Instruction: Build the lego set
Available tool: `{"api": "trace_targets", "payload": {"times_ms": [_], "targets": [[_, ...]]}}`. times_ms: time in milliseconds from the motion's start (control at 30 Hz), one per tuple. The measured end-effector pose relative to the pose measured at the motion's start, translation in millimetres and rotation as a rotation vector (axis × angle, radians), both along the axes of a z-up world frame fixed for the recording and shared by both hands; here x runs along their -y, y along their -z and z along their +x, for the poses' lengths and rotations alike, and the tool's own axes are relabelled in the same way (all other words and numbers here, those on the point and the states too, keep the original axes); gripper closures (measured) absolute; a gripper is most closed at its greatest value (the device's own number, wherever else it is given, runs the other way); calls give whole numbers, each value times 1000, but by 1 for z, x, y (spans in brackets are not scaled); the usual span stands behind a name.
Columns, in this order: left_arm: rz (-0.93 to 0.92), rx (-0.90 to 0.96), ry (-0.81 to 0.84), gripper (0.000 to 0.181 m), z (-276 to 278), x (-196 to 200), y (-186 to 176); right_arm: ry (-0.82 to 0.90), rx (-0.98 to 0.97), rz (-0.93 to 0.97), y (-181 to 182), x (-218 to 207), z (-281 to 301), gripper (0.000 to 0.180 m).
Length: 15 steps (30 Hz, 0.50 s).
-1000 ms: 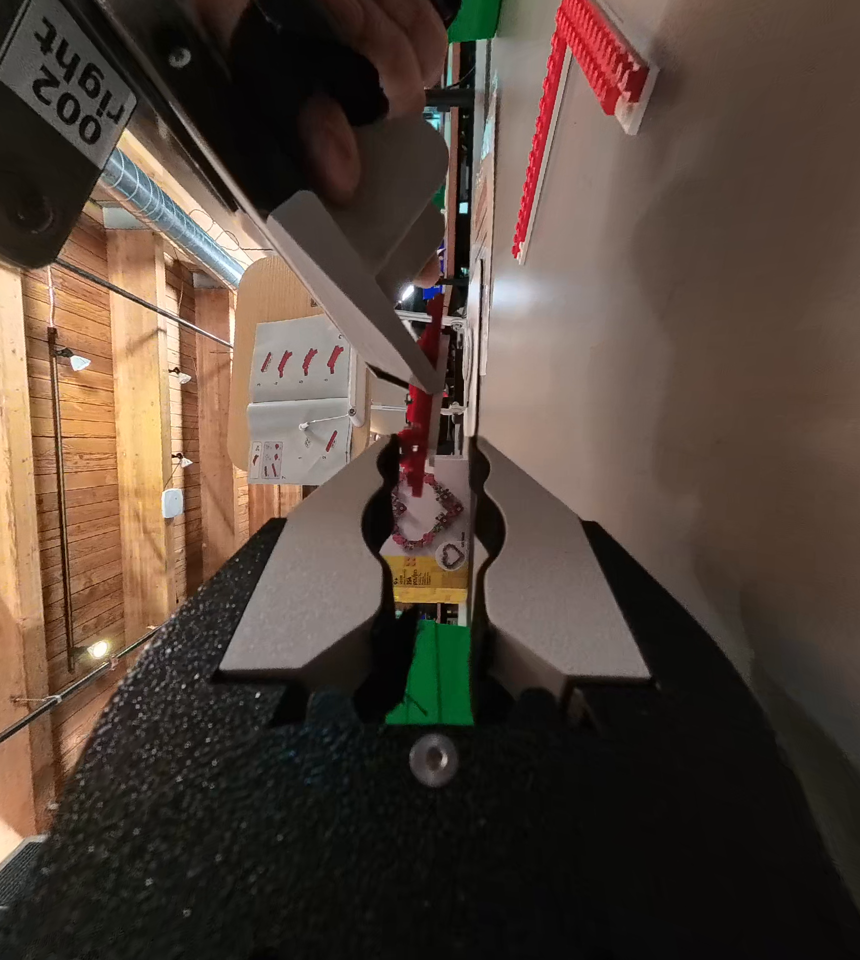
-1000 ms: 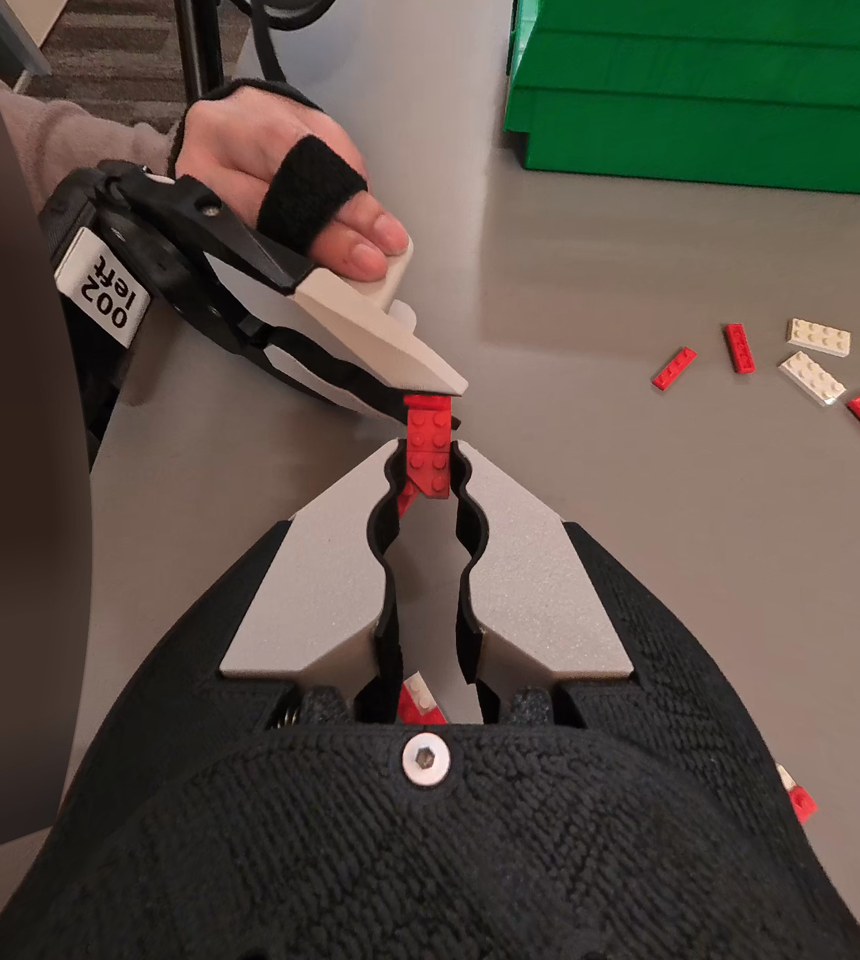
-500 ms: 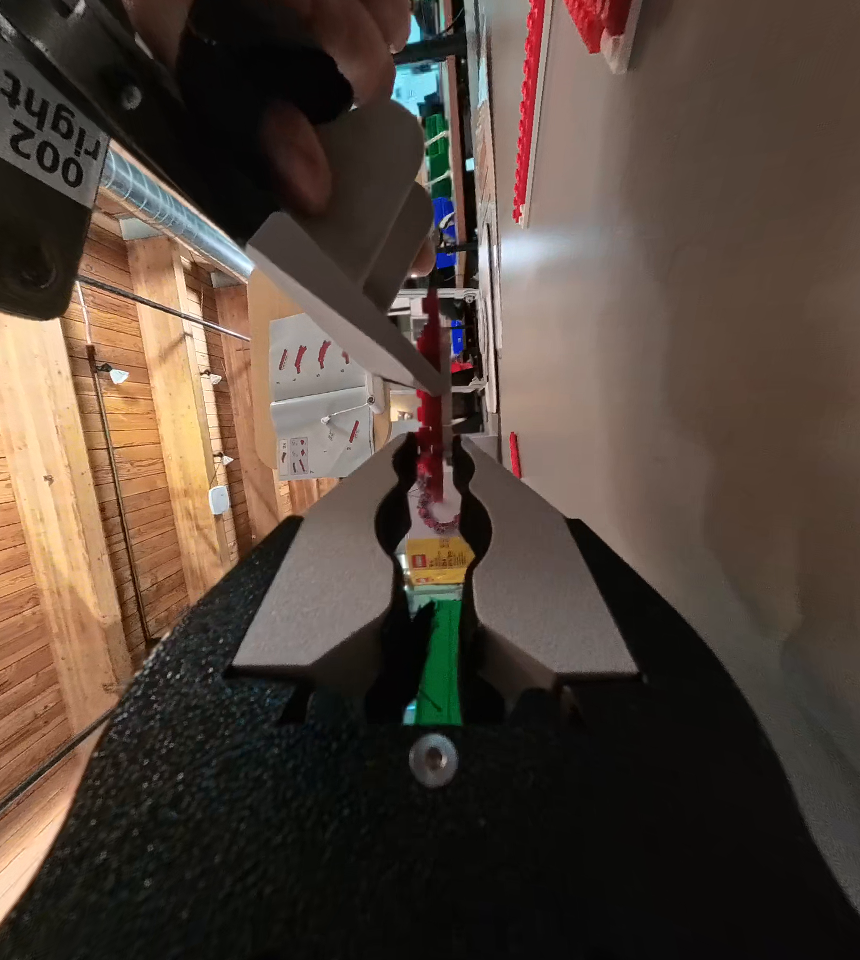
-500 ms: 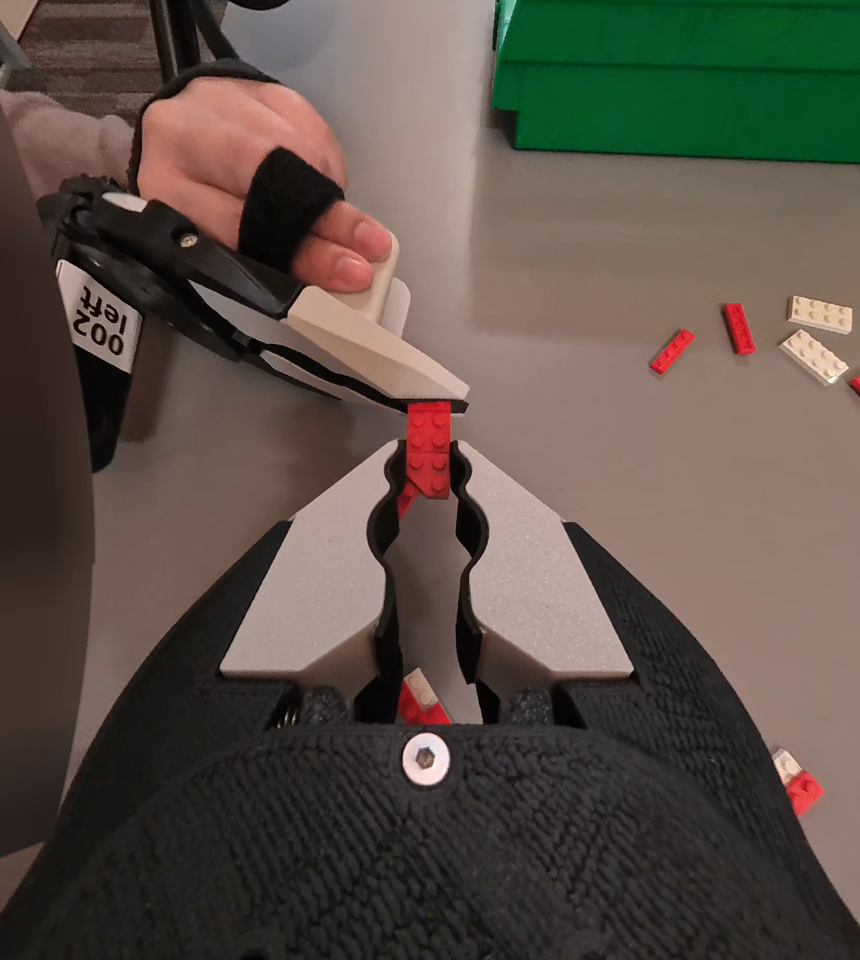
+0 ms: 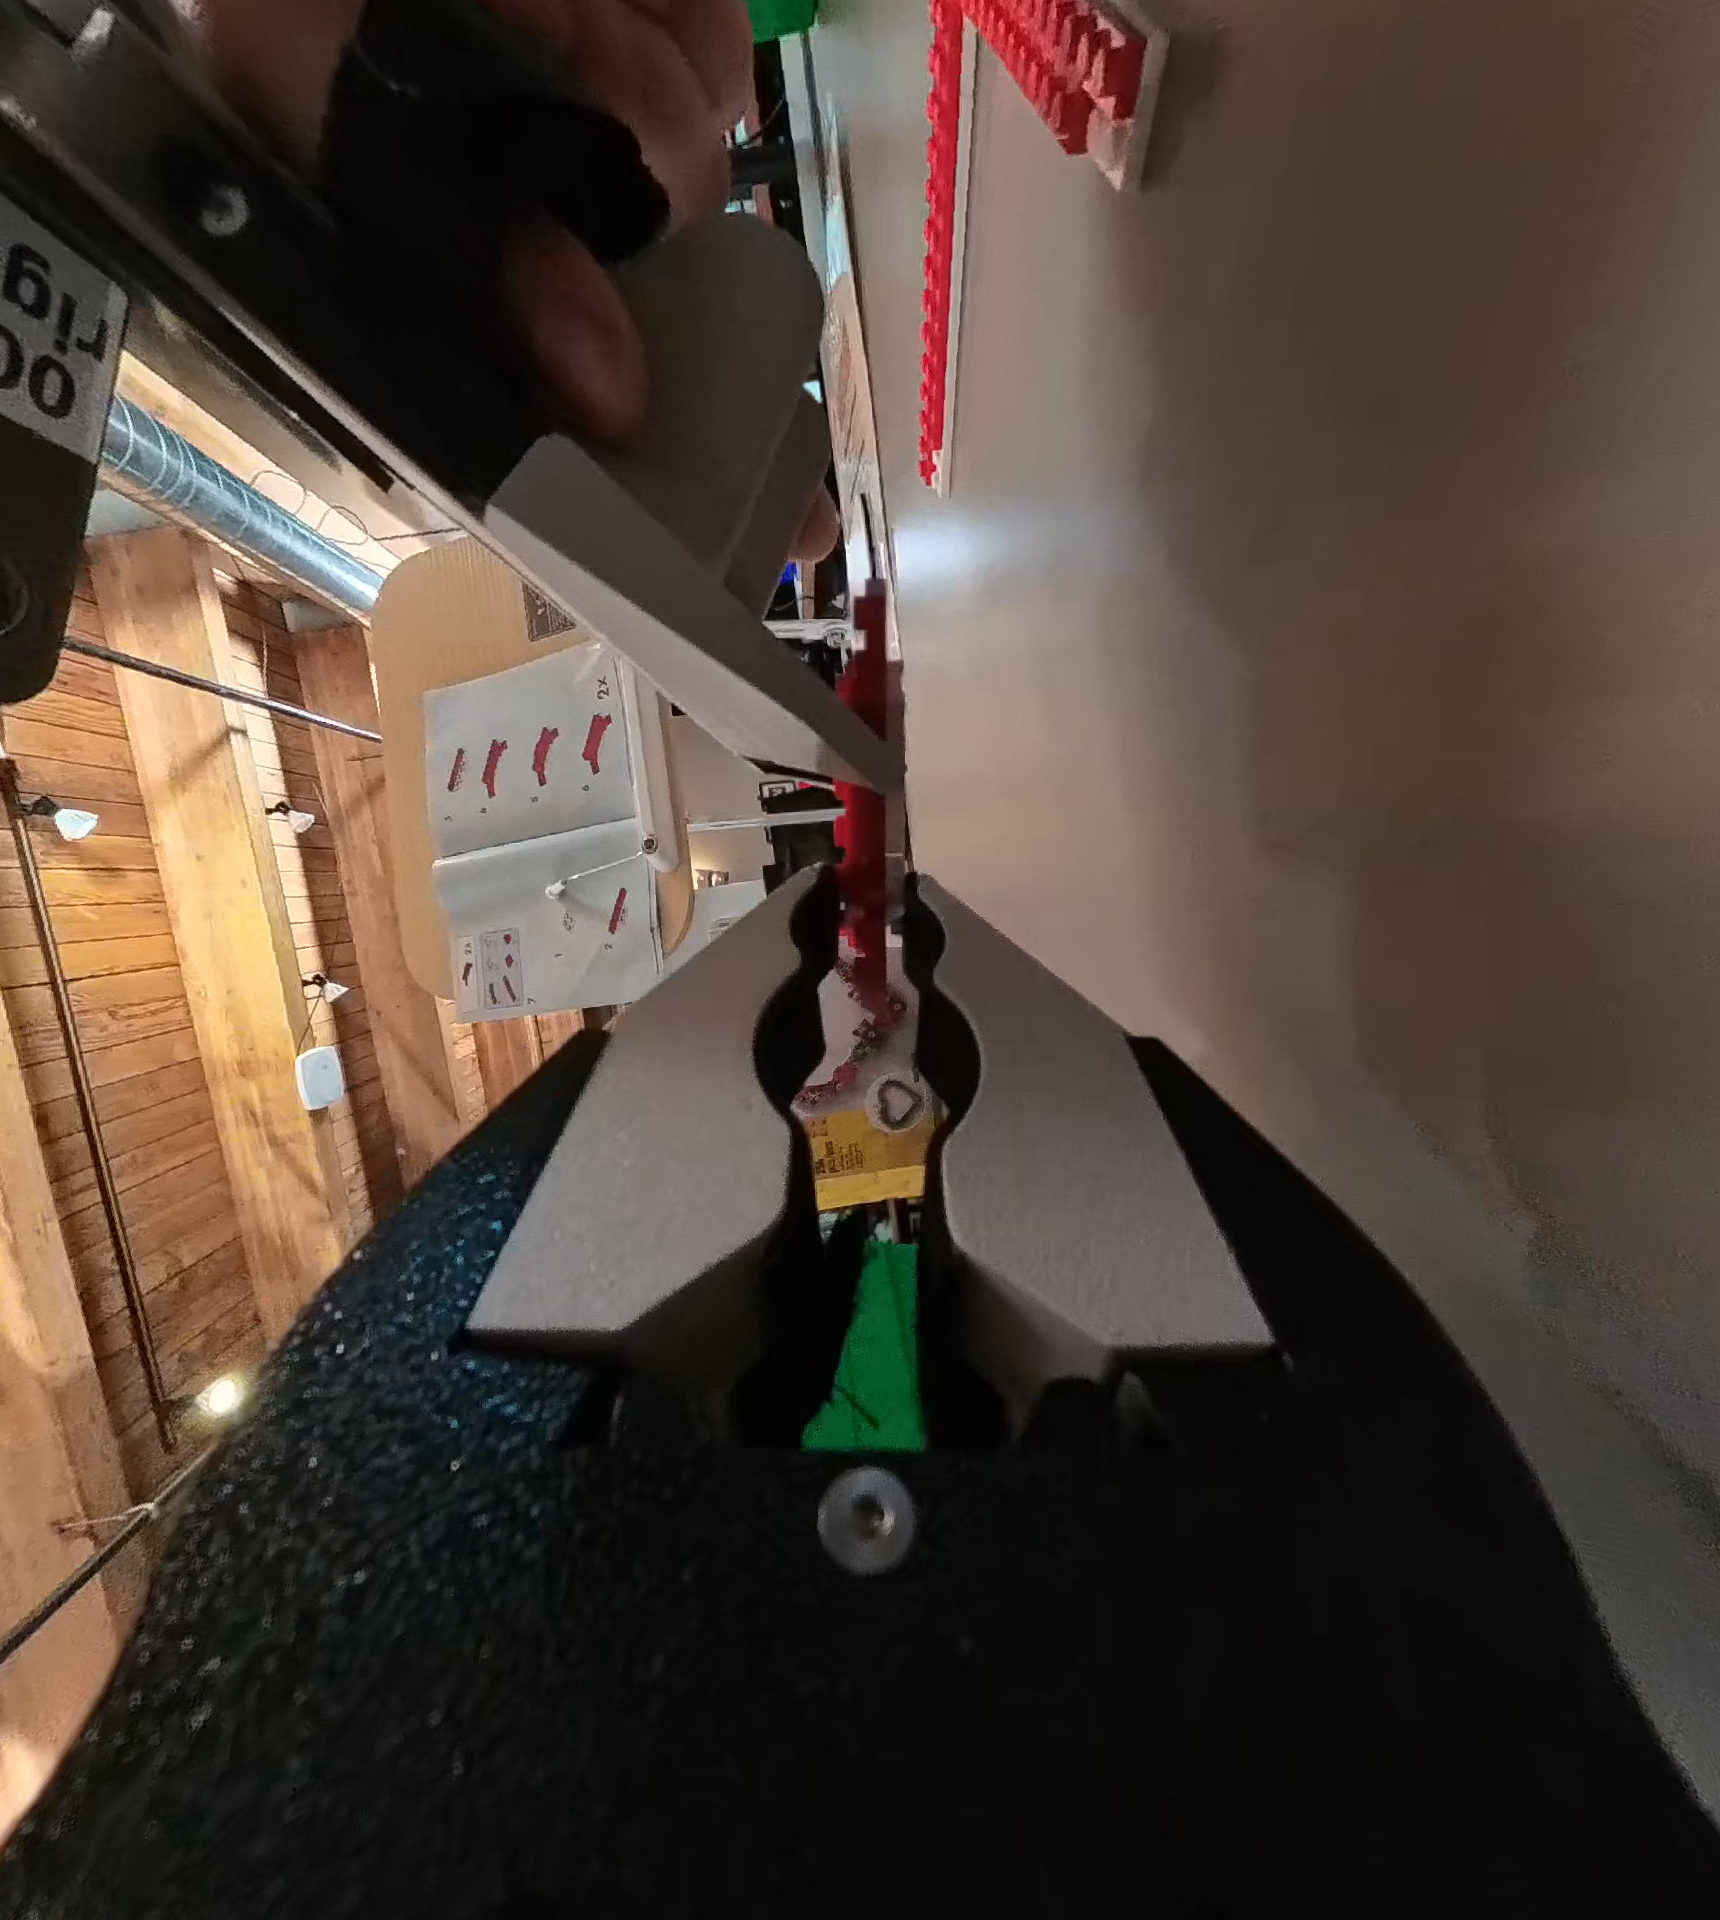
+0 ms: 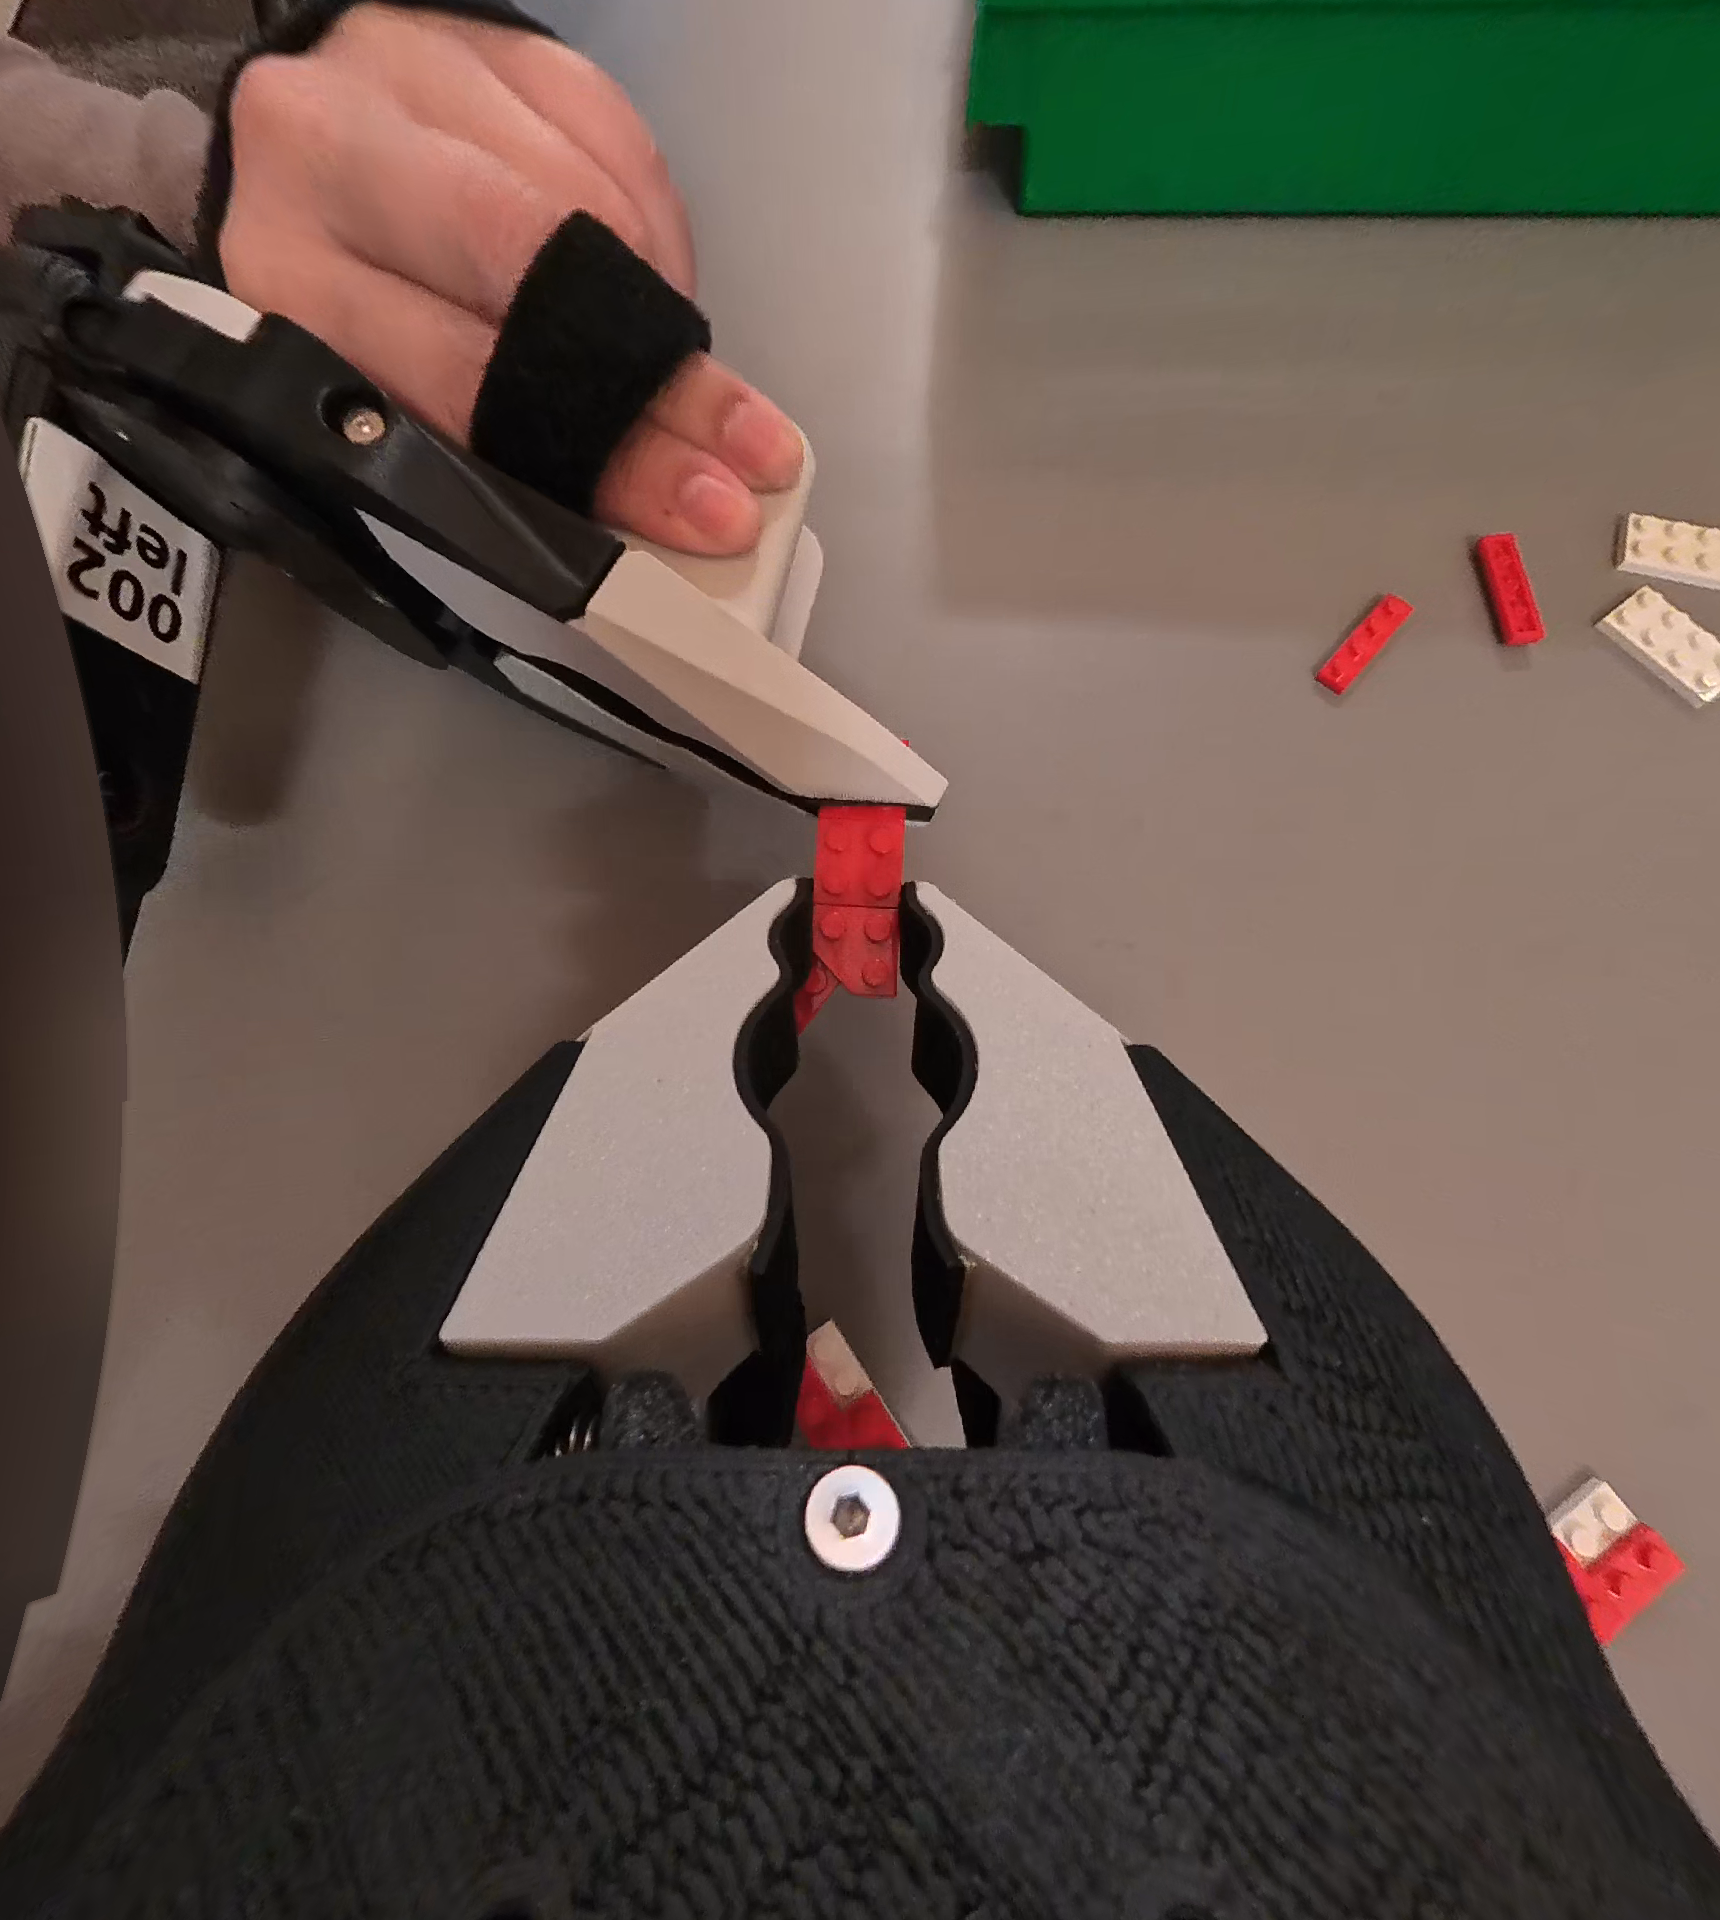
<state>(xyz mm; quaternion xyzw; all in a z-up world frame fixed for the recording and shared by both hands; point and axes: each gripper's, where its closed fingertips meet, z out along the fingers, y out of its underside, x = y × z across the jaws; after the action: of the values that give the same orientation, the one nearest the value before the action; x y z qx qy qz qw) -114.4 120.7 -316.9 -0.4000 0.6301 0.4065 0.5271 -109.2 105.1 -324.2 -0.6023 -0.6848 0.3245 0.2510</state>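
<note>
The red plate assembly (image 6: 858, 904) is clamped between the tips of the right gripper (image 6: 856, 894), apparently so that it is braced while the far end is worked. That far end is pinched by the closed left gripper (image 6: 871, 805), brought in from the upper left. The assembly is made of thin studded red plates, overlapped, and appears held clear of the tabletop (image 6: 1251, 935). Loose red and white plates (image 6: 1666, 613) lie well off to the right.
</note>
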Motion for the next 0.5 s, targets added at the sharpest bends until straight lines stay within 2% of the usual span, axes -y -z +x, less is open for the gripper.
{"api": "trace_targets", "payload": {"times_ms": [200,400,500], "targets": [[72,21,0,171,2,2,-6,-6,-15,0,-6,1,1,166],[-25,18,-20,171,1,1,-1,-8,-1,-4,-1,1,1,166],[-87,160,4,170,2,2,-2,-7,-16,-43,-3,2,1,166]]}}
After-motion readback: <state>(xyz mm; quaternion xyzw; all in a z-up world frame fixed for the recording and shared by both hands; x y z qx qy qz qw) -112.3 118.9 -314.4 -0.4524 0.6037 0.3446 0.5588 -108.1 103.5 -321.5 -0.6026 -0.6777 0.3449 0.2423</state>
